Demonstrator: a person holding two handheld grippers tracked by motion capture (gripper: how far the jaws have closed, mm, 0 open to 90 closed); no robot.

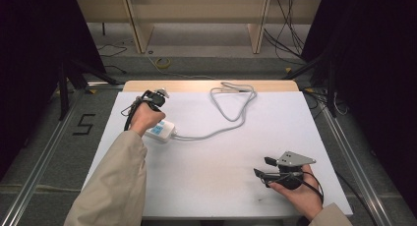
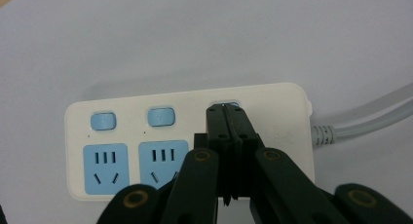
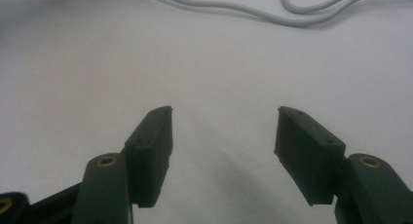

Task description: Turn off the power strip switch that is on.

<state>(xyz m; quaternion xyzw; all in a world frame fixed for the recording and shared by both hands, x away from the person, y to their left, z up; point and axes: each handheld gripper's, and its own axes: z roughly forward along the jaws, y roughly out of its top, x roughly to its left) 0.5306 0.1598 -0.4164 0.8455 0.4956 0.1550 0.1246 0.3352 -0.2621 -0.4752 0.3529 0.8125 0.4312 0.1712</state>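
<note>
Two hand-held grippers at work on a white surface. Left hand-held gripper has its jaws pressed together, nothing between them, tips down on the third blue switch button of the white power strip, at the strip's cord end. That button is mostly hidden under the tips; whether they press it or just touch it can't be told. Two more blue buttons sit further along the strip from the tips, each above a blue socket. In the high view the power strip lies at the surface's left half, directly under the left hand. Grey cord leaves the strip's right end, runs toward the surface's far edge, loops there and ends in a plug.

Right hand-held gripper has jaws spread, nothing between, pointing over bare surface; the cord lies well beyond its tips. In the high view it sits well apart from the strip, near the surface's front right corner, held in the right hand.
</note>
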